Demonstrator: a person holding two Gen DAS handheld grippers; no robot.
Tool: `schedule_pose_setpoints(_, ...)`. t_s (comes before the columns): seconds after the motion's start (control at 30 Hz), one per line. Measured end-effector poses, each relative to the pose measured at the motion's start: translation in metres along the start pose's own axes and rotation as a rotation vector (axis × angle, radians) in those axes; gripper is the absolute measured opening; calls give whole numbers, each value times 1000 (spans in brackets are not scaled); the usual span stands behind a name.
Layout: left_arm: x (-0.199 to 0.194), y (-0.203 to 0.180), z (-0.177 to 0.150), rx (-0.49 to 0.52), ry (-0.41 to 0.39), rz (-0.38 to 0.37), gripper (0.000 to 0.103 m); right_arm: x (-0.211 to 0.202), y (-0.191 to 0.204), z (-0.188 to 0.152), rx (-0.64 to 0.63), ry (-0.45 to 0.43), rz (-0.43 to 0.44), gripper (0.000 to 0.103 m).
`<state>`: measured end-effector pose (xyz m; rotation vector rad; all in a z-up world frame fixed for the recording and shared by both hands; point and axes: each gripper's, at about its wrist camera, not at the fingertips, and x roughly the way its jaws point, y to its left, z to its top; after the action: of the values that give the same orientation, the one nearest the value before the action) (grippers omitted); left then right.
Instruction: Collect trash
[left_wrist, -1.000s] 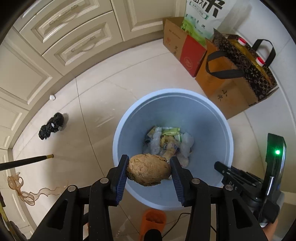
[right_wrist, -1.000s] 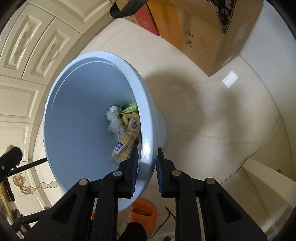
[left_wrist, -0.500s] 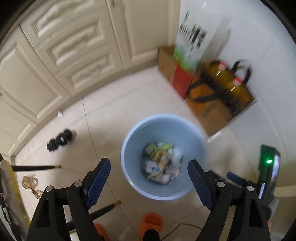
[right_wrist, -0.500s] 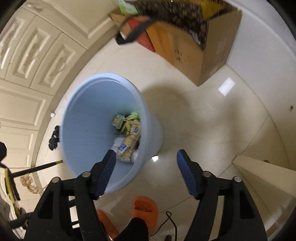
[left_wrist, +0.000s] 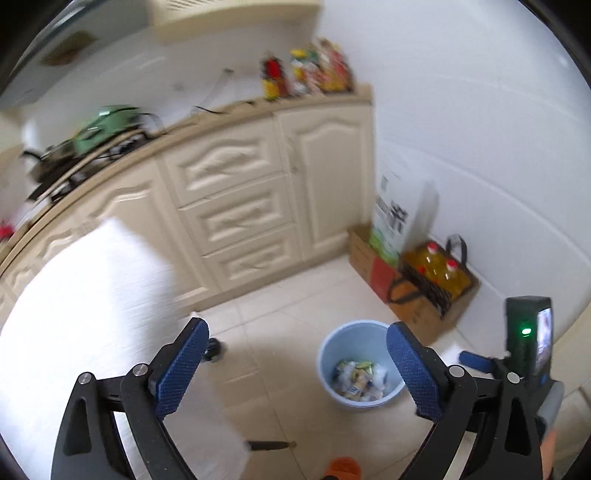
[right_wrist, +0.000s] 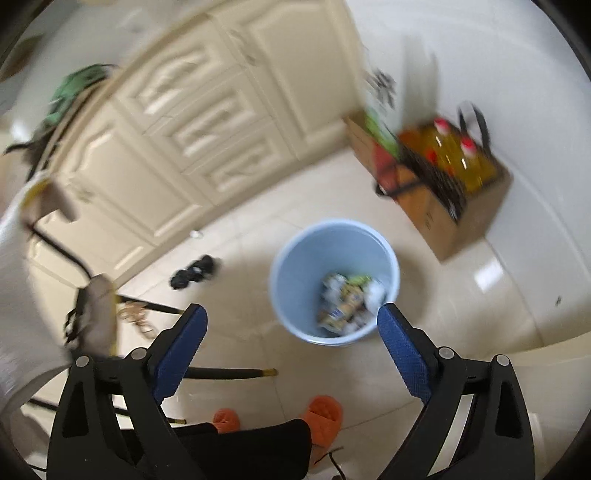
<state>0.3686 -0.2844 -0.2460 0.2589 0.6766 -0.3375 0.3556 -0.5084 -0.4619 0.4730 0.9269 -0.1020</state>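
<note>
A light blue trash bin stands on the tiled floor, with wrappers and crumpled trash in its bottom. My left gripper is open and empty, high above the floor, left of the bin. My right gripper is open and empty, raised above the bin's near side. It also shows at the right edge of the left wrist view.
Cream cabinets line the back. A cardboard box with oil bottles and a white sack stand by the wall. A black object and sticks lie on the floor. A white surface is at left. Orange slippers.
My left gripper let go of the brown lump over the bin and opened. My right gripper let go of the bin's rim and opened. Both lifted well above the bin.
</note>
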Motion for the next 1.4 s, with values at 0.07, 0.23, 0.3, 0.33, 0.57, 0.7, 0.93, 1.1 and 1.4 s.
schedule_pose_setpoints(0.07, -39, 15, -18, -44, -26, 6, 95, -31, 24, -4, -50, -43, -3, 100)
schedule_pose_setpoints(0.23, -135, 31, -66, -67, -119, 27, 99, -107, 63, -31, -123, -146, -33, 102)
schedule_pose_setpoints(0.3, -180, 37, -87, -74, -176, 24, 101, -132, 72, -42, -128, -175, -24, 102)
schedule_pose_setpoints(0.33, -198, 39, -95, -78, -192, 22, 102, -149, 77, -48, -131, -203, -15, 102)
schedule_pose_setpoints(0.57, -321, 62, -160, -97, -290, 1, 102, -257, 128, -75, -216, -375, 25, 103)
schedule_pose_setpoints(0.7, -393, 79, -196, -141, -331, 21, 102, -311, 160, -88, -281, -473, 60, 103)
schedule_pose_setpoints(0.93, -496, 94, -242, -211, -395, 86, 102, -374, 210, -117, -402, -573, 134, 103)
schedule_pose_setpoints(1.1, -555, 81, -270, -208, -459, 164, 102, -409, 234, -132, -447, -659, 161, 103)
schedule_pose_setpoints(1.4, -591, 58, -301, -265, -488, 219, 102, -436, 267, -148, -493, -718, 202, 103)
